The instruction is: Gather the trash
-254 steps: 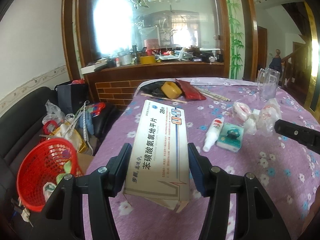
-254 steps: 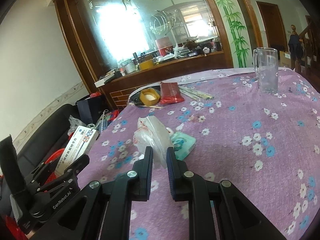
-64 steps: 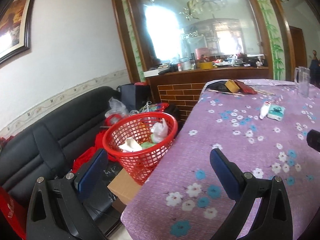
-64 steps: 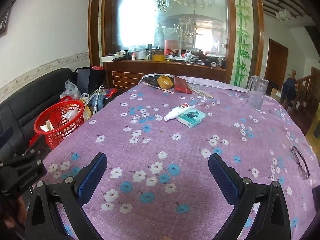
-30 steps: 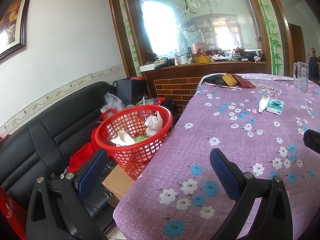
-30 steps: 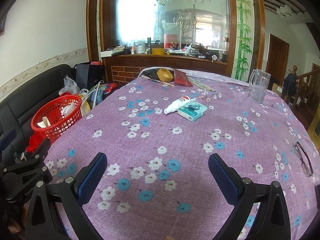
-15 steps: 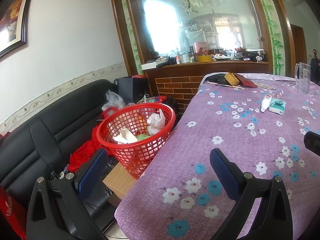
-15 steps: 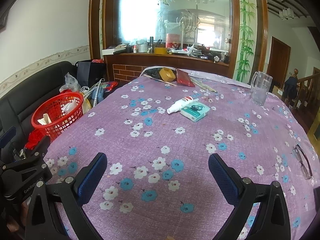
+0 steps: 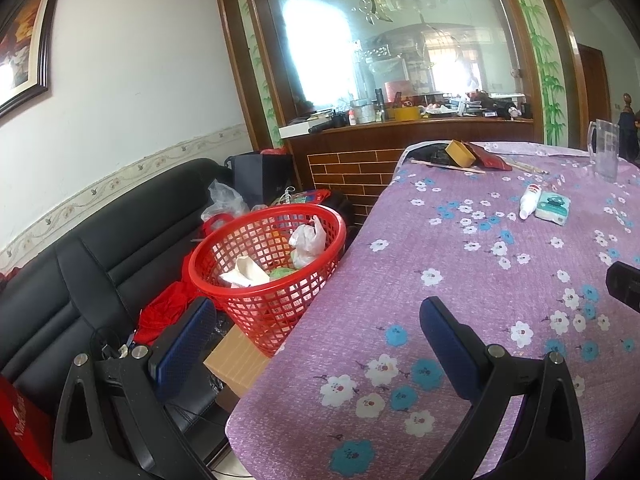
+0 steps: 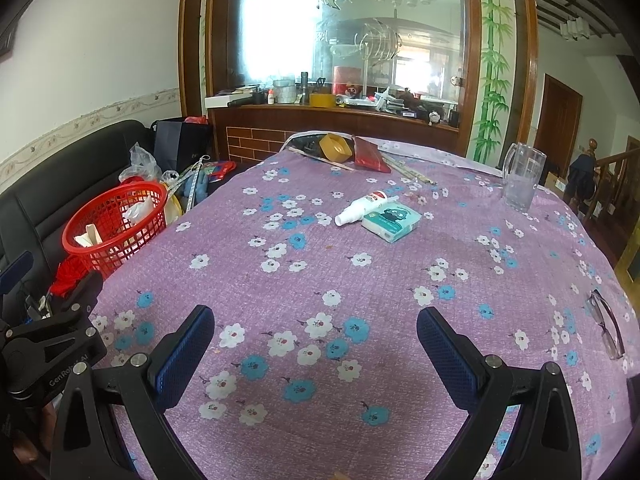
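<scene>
Both the left gripper [image 9: 318, 336] and right gripper [image 10: 316, 338] are wide apart and empty, the red basket [image 9: 276, 248] holding the trash beside the table [image 9: 460, 264].

Your left gripper [image 9: 314, 338] has its 2 fingers [image 9: 182, 346] spread wide apart with nothing between them, and it is tilted a little in your grip. Your right gripper [image 10: 316, 350] is the same: both blue-padded fingers [image 10: 446, 358] splayed fully, nothing held, sitting level. From the right wrist view, your left gripper's black body shows at the lower left edge, low and just beside the right one.
</scene>
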{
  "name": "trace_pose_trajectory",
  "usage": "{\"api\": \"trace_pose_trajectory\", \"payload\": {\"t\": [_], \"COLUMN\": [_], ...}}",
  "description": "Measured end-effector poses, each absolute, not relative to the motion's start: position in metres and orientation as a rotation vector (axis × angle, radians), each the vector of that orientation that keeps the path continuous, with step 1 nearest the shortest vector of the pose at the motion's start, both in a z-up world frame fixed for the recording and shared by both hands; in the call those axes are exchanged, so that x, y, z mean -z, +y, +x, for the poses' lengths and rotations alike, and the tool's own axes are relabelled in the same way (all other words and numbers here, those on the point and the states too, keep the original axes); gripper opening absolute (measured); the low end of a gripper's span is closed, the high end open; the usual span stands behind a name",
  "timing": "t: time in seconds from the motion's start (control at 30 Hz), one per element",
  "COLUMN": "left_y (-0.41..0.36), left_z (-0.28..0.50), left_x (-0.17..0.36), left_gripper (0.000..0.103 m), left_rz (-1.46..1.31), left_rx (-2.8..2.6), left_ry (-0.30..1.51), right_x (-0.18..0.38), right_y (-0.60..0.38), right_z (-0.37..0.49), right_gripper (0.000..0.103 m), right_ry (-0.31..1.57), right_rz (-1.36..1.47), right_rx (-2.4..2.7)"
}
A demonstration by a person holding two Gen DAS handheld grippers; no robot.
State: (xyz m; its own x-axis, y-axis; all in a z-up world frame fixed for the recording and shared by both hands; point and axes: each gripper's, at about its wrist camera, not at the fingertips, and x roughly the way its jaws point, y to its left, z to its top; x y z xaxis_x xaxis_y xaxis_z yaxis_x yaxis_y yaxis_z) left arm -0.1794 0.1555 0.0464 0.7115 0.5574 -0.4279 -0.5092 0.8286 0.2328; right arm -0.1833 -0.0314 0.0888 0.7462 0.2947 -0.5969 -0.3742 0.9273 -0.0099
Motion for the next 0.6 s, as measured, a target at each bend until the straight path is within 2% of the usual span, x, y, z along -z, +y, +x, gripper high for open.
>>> {"api": "trace_pose_trajectory", "payload": {"t": [0.4, 0.6], "left_y": [0.112, 0.066], "left_z": [-0.137, -0.076], "left_x": [-0.057, -0.046], "left_gripper": [0.101, 0.101], "left_rz": [0.164, 0.123], "left_rx": [-0.438, -0.22], "left_ry": [0.548, 0.736], "right_x": [-0.084, -0.074], "right_y": [-0.073, -0.143], "right_z": [-0.157, -0.117], "right_gripper": [0.103, 0.103], "right_ry": [0.679, 0.781], "right_rz": [-0.069, 0.02], "right_rx": [-0.285, -0.109]}}
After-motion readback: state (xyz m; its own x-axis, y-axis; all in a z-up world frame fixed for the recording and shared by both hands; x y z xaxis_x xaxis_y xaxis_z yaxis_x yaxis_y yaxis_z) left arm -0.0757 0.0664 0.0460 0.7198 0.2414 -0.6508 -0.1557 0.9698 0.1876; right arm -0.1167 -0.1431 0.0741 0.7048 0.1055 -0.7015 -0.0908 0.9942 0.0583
